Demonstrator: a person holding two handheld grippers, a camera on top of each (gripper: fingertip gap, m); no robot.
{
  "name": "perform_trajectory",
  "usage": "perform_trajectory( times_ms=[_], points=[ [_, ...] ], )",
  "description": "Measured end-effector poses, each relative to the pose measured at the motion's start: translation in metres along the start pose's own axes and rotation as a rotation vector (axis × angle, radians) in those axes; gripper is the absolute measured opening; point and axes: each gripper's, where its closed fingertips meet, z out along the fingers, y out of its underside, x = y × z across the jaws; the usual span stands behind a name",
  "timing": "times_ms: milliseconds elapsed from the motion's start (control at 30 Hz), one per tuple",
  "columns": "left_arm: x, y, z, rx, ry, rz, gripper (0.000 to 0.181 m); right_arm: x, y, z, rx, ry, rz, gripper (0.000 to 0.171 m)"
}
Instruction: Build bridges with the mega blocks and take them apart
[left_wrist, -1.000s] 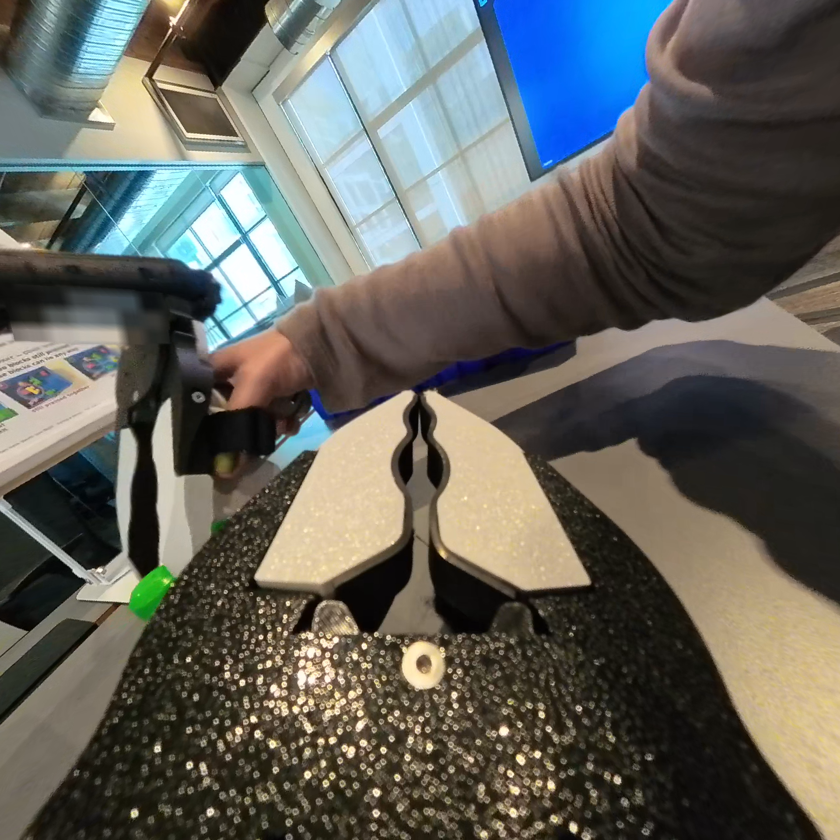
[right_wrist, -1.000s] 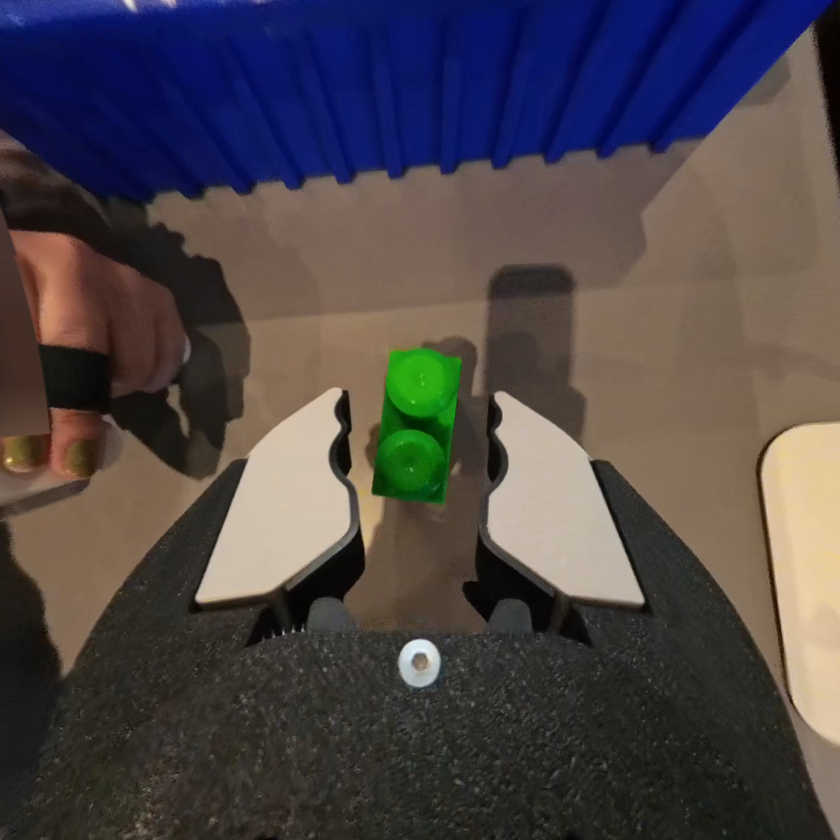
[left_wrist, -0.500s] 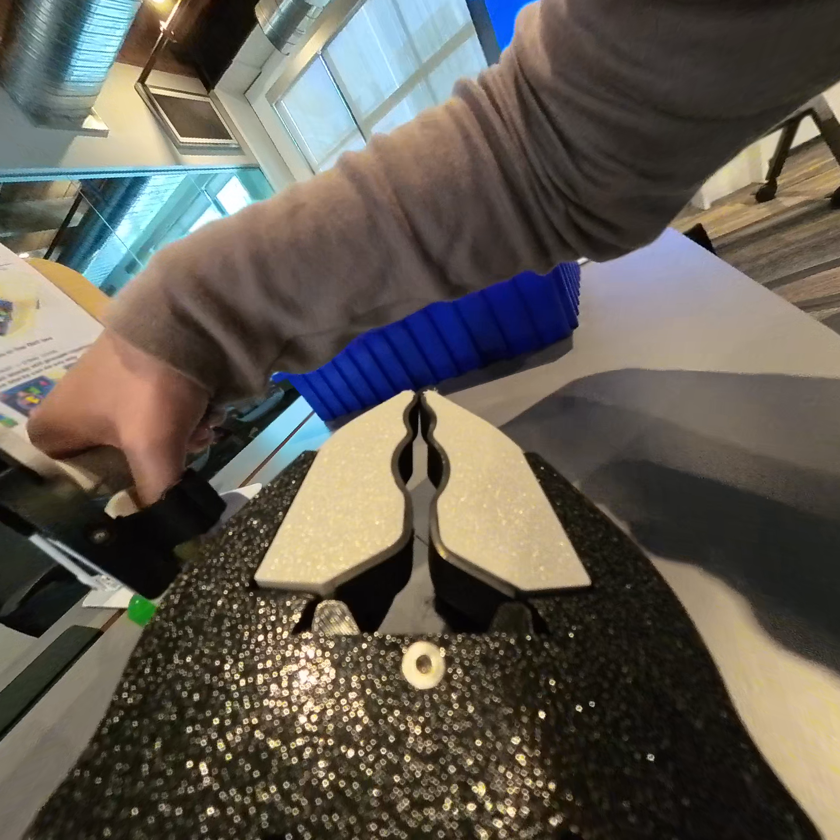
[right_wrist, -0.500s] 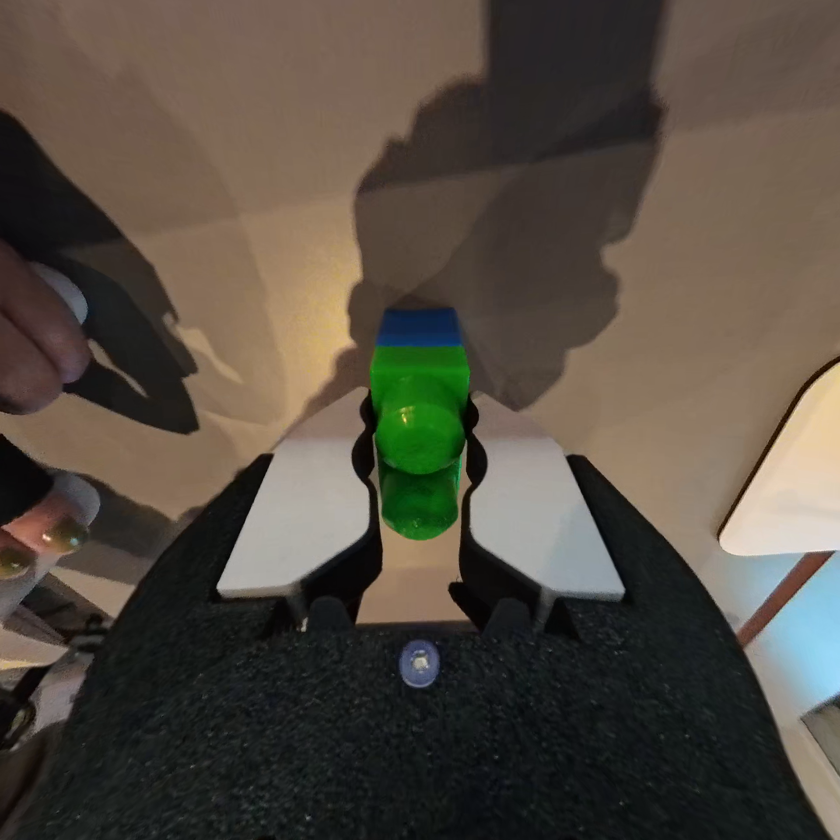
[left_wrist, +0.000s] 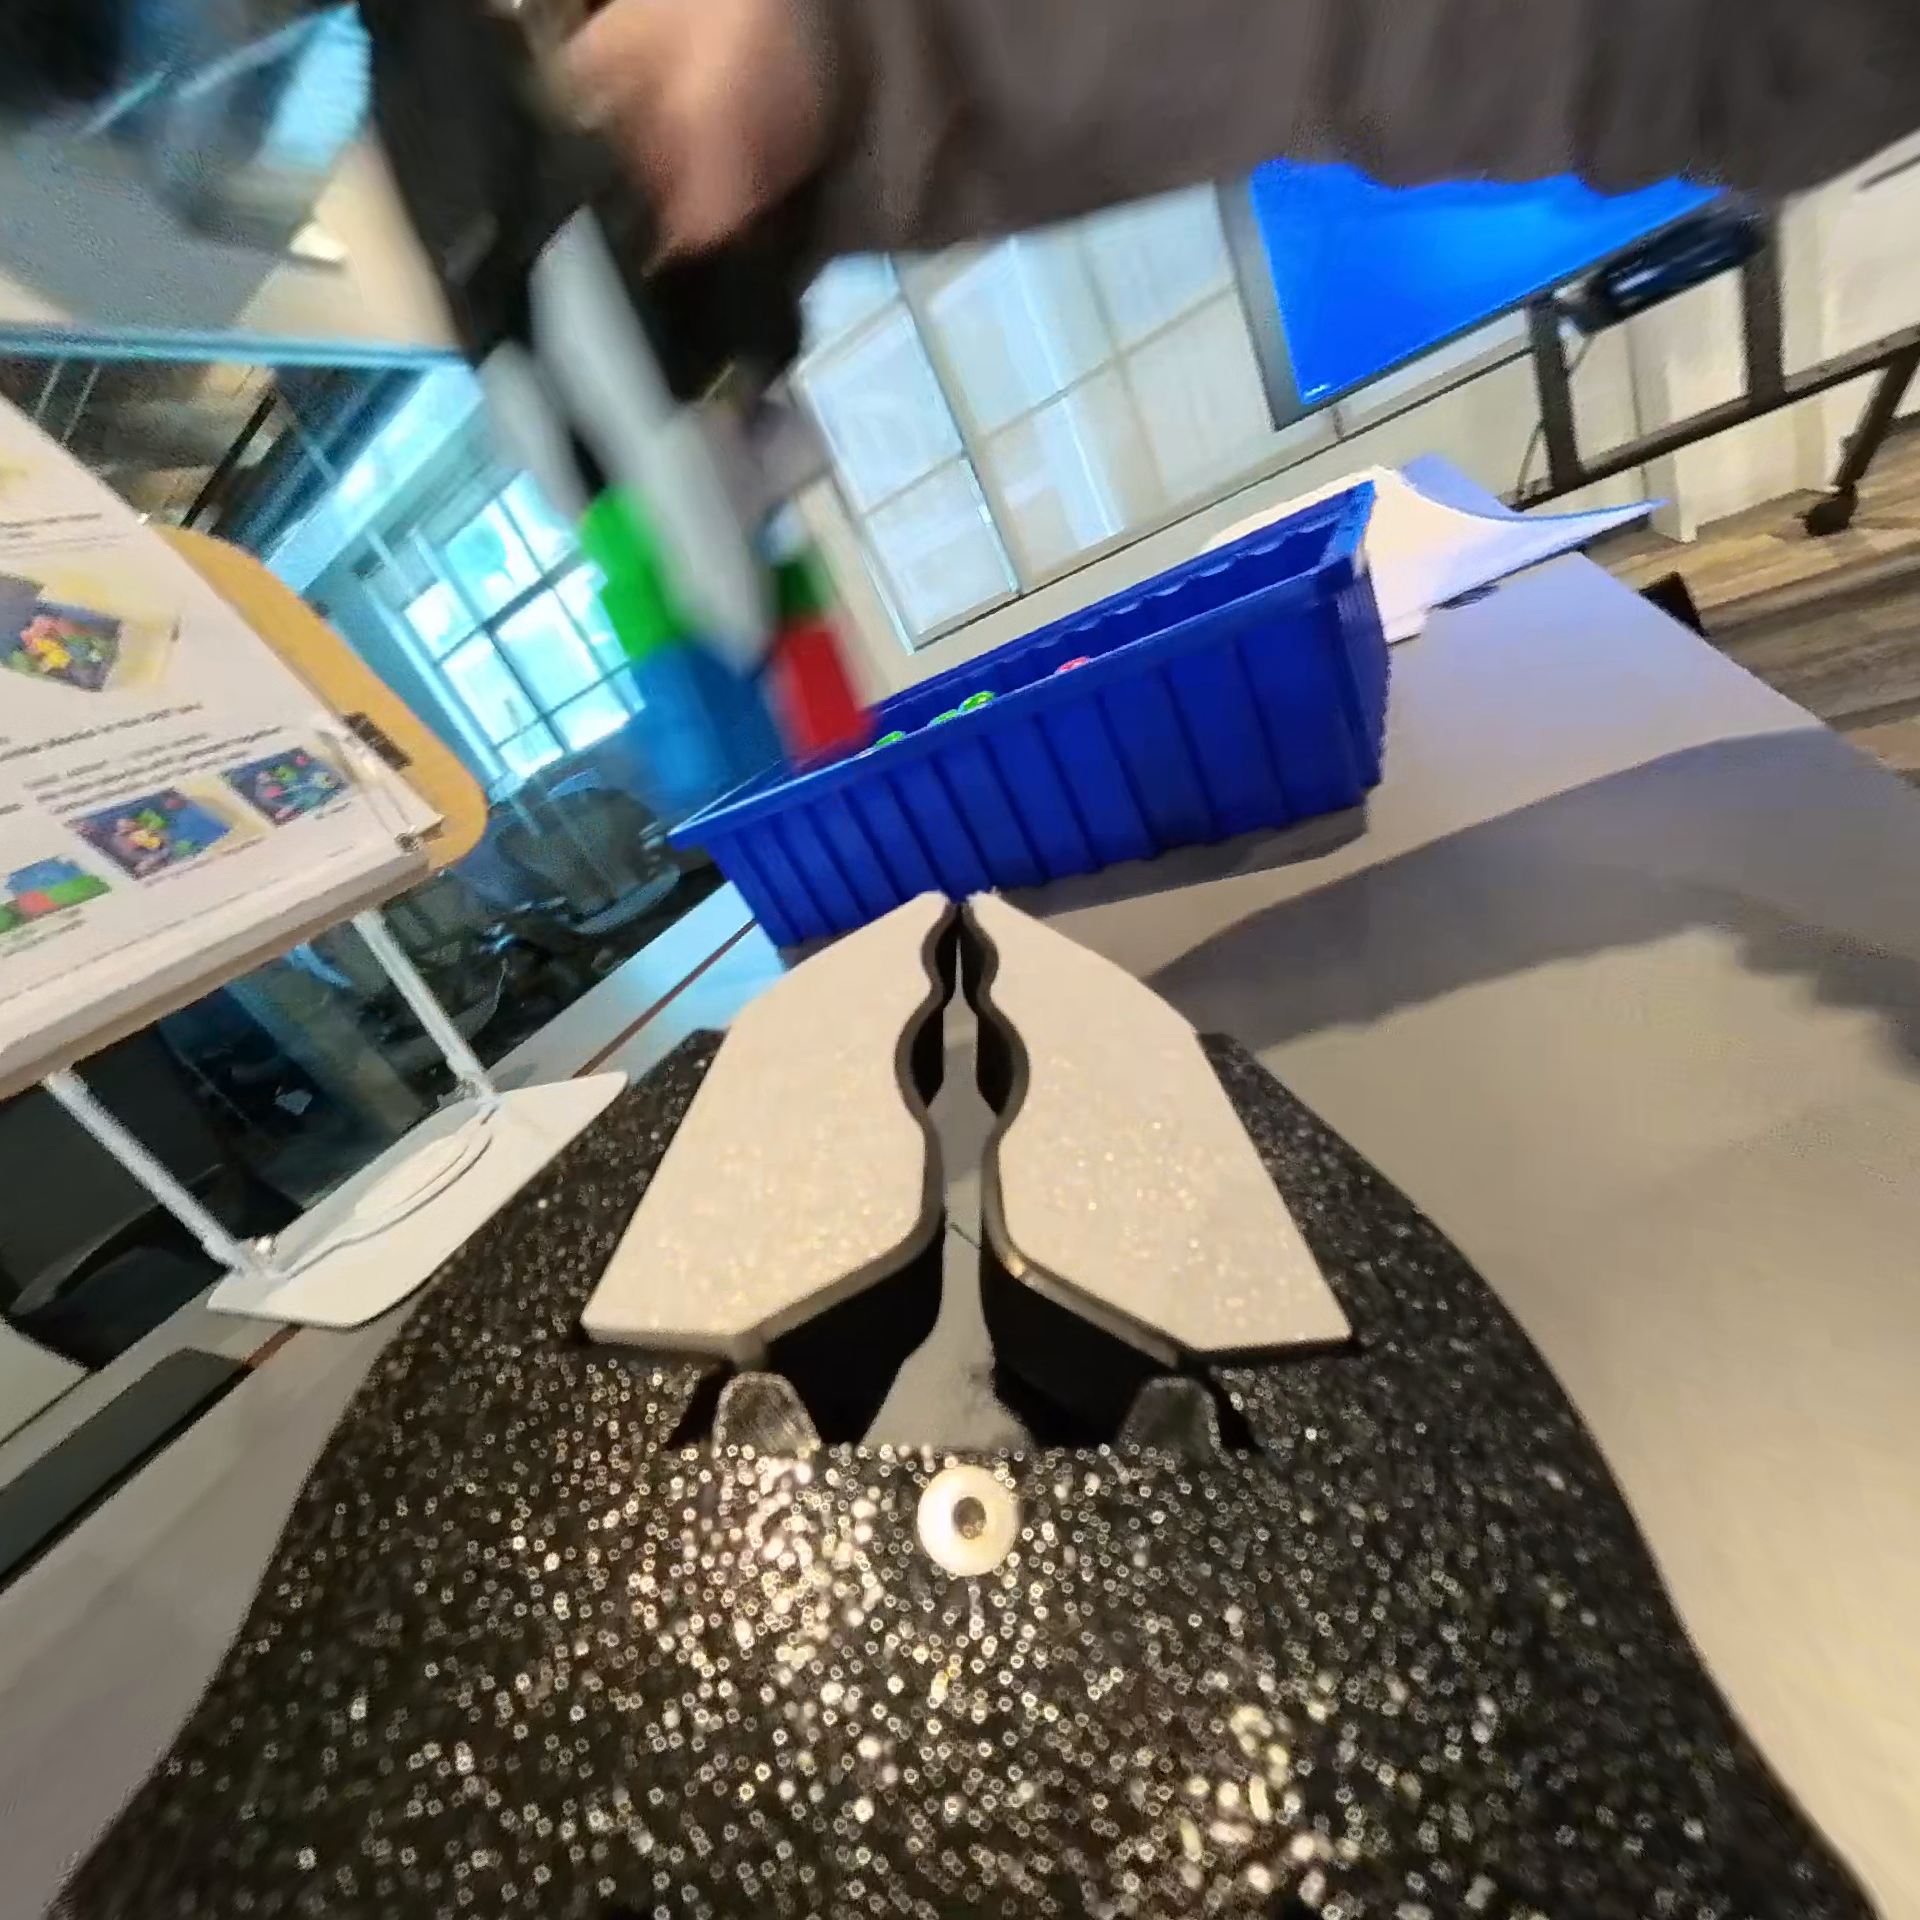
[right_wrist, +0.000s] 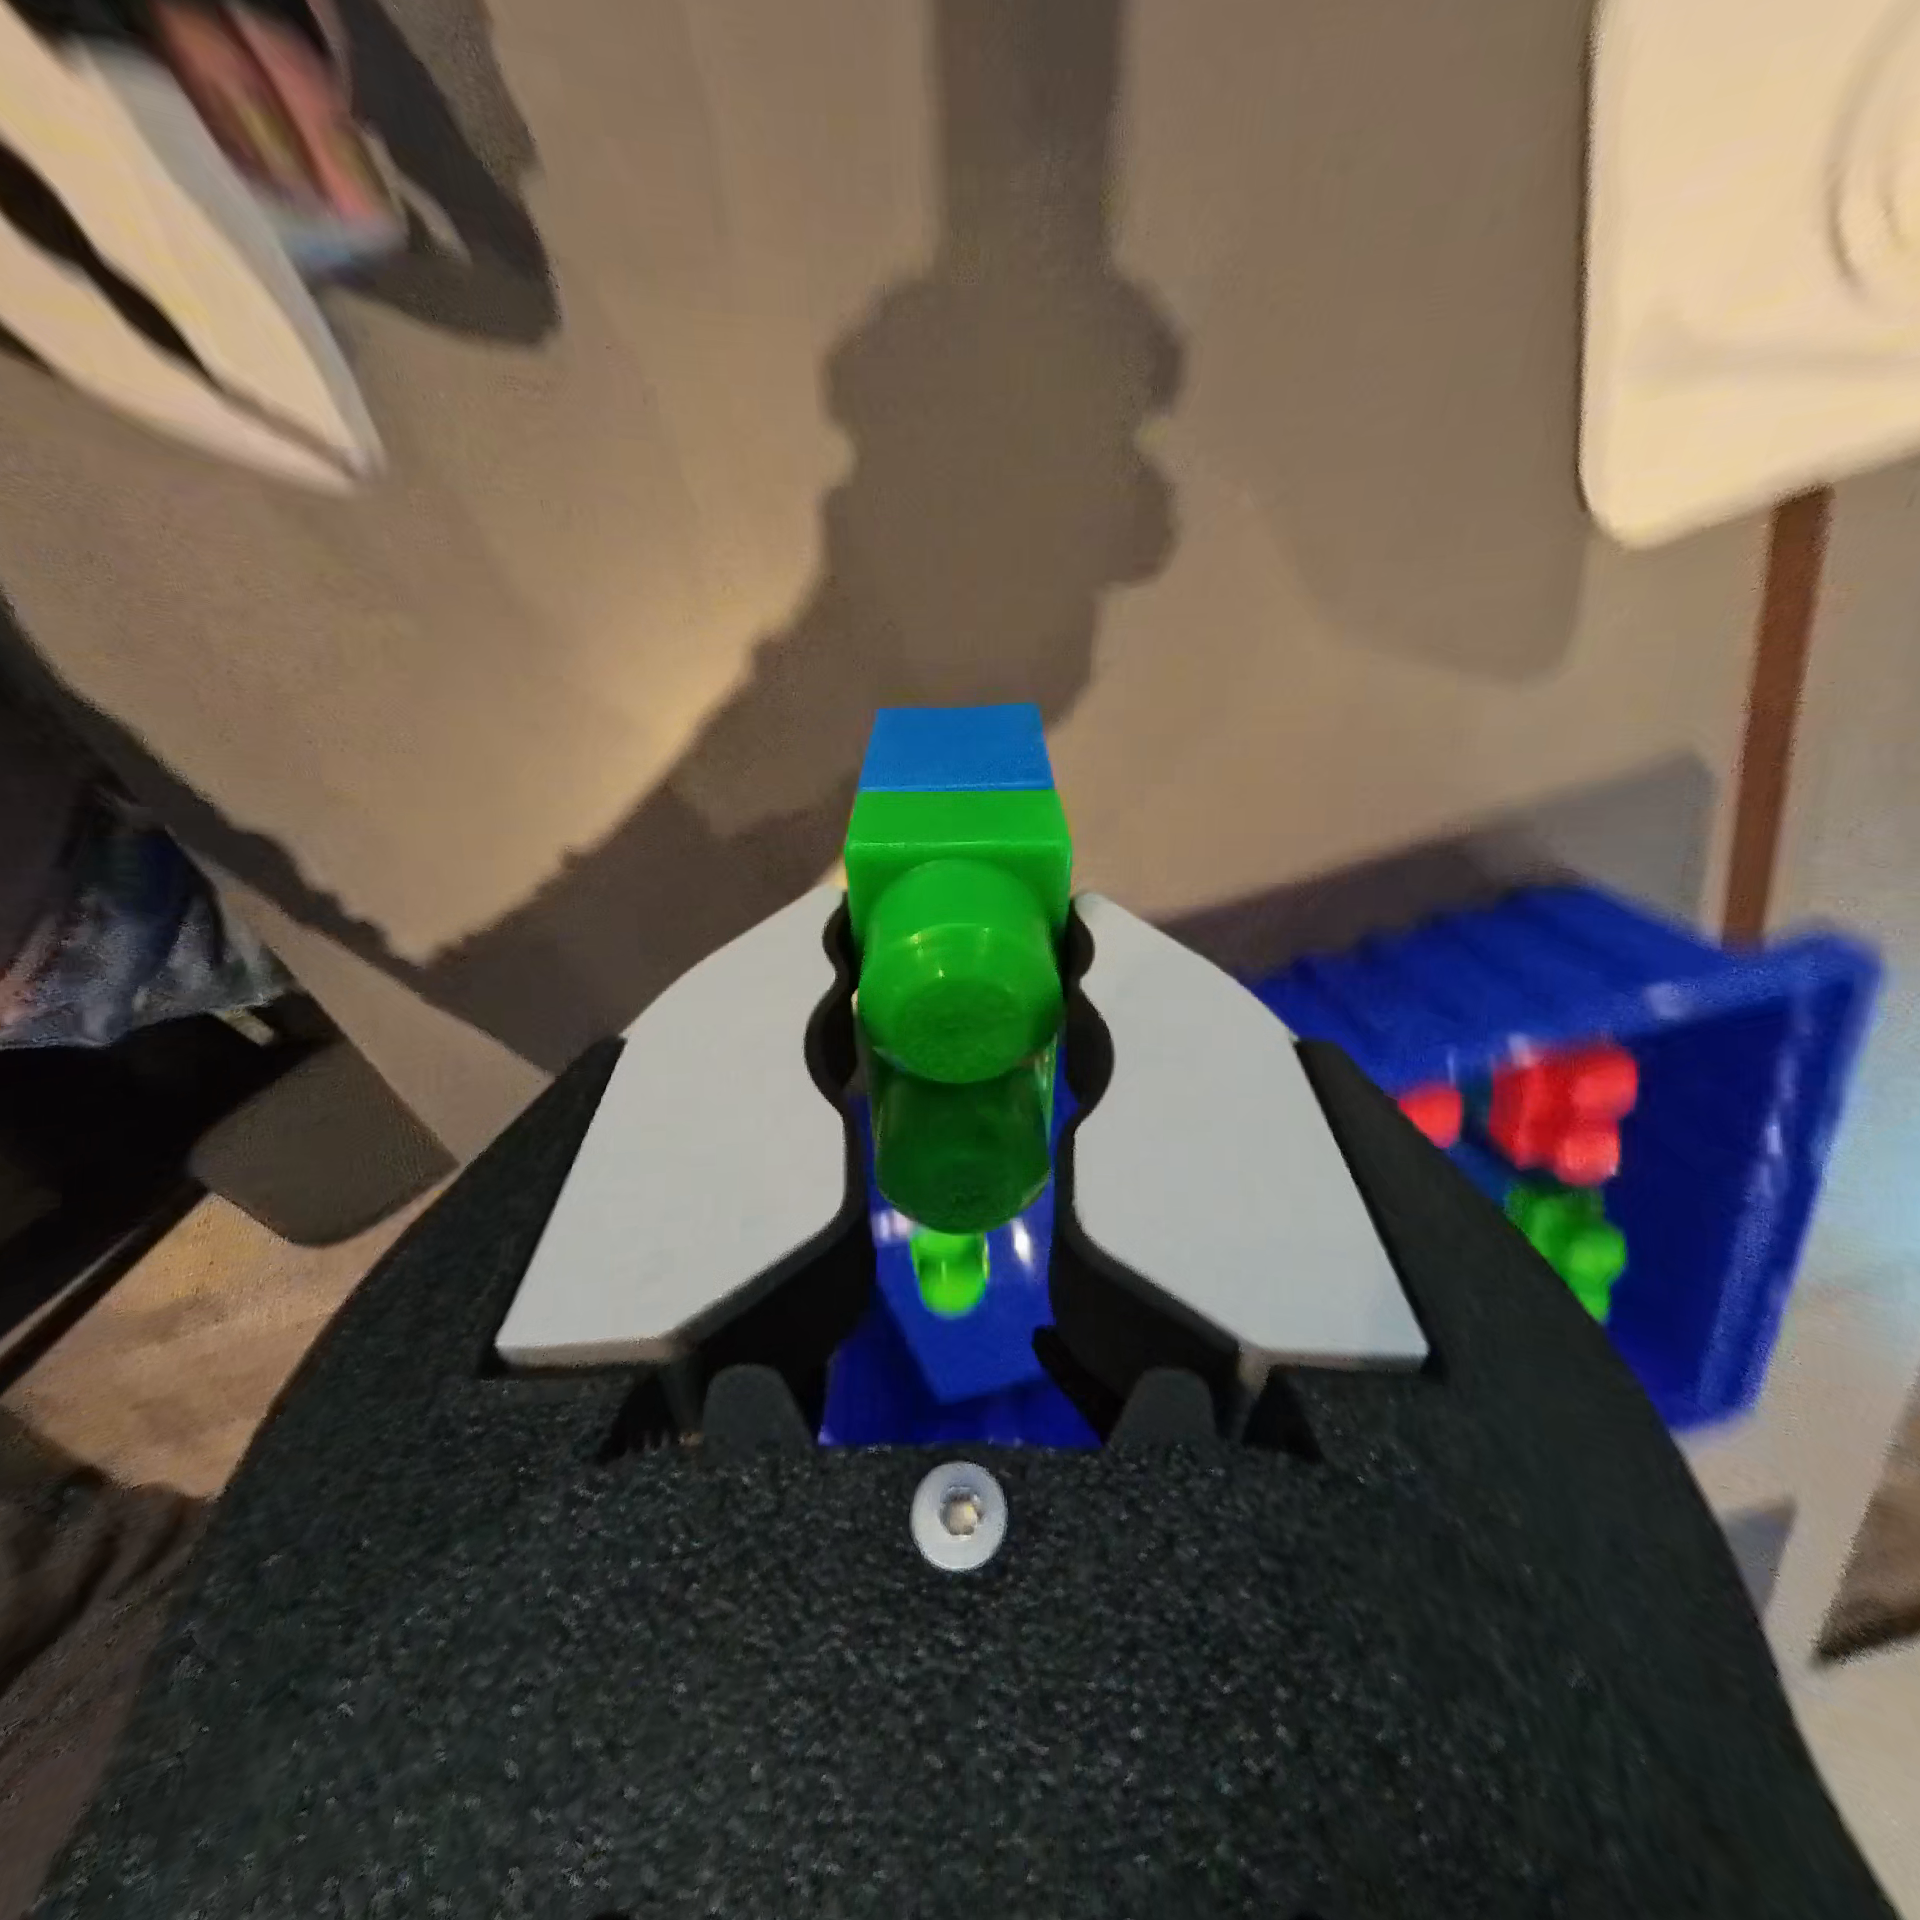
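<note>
My right gripper (right_wrist: 961, 914) is shut on a green two-stud block (right_wrist: 961, 997) with a blue block (right_wrist: 956, 748) joined to its underside. It holds them in the air above the blue bin (right_wrist: 1662, 1039). In the left wrist view the right gripper (left_wrist: 665, 436) is blurred, high over the bin (left_wrist: 1091, 769), with green (left_wrist: 623, 582), blue (left_wrist: 675, 707) and red (left_wrist: 821, 675) blocks in it. I cannot tell whether the red one is joined to the others. My left gripper (left_wrist: 958, 914) is shut and empty, low over the grey table (left_wrist: 1558, 1039).
The bin holds loose red blocks (right_wrist: 1558, 1112) and green blocks (right_wrist: 1569, 1247). An instruction sheet (left_wrist: 156, 727) stands on a white stand (left_wrist: 416, 1195) at the left table edge. The stand's base (right_wrist: 1745, 260) and the blurred left gripper (right_wrist: 177, 291) show in the right wrist view. One gripper's finger ends stand about 15 cm off the other's.
My right gripper closed on the green block, lifted it with the blue block off the table and carried it over the blue bin. My left gripper stayed shut.
</note>
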Motion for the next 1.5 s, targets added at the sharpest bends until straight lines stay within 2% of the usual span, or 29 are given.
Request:
perform_trajectory(
  times_ms=[100,200,333,467,600,733,1100,1167,1333,1433,1500],
  points=[
    [-0.006,0.003,0.002,-0.029,-0.044,-0.012,0.000,0.016,0.078,-0.026,-0.052,0.108,0.088,0.036],
    [-0.012,0.007,0.007,-0.057,-0.092,-0.032,0.002,0.024,0.153,-0.031,-0.102,0.132,0.167,0.036],
    [-0.024,0.012,0.013,-0.081,-0.169,-0.027,0.005,0.028,0.229,-0.008,-0.143,0.077,0.195,0.036],
    [-0.035,0.014,0.016,-0.085,-0.238,-0.037,0.005,0.032,0.271,0.026,-0.155,0.030,0.141,0.036],
    [-0.040,0.014,0.024,-0.076,-0.277,-0.068,0.005,0.026,0.284,0.060,-0.136,-0.046,0.061,0.036],
    [-0.039,0.015,0.034,-0.086,-0.292,-0.019,0.006,0.021,0.288,0.084,-0.154,-0.087,-0.003,0.036],
    [-0.048,0.019,0.037,-0.089,-0.322,-0.051,0.006,0.014,0.294,0.107,-0.199,-0.074,-0.067,0.037],
    [-0.049,0.019,0.037,-0.085,-0.320,-0.052,0.006,0.015,0.292,0.107,-0.196,-0.060,-0.031,0.039],
    [-0.047,0.018,0.038,-0.082,-0.310,-0.042,0.007,0.020,0.288,0.090,-0.135,-0.017,0.098,0.067],
    [-0.050,0.018,0.037,-0.079,-0.323,-0.048,0.012,0.035,0.286,0.066,-0.021,0.108,0.182,0.073],
    [-0.054,0.019,0.037,-0.082,-0.341,-0.052,0.023,0.044,0.278,0.047,0.135,0.213,0.231,0.077]
  ],
)
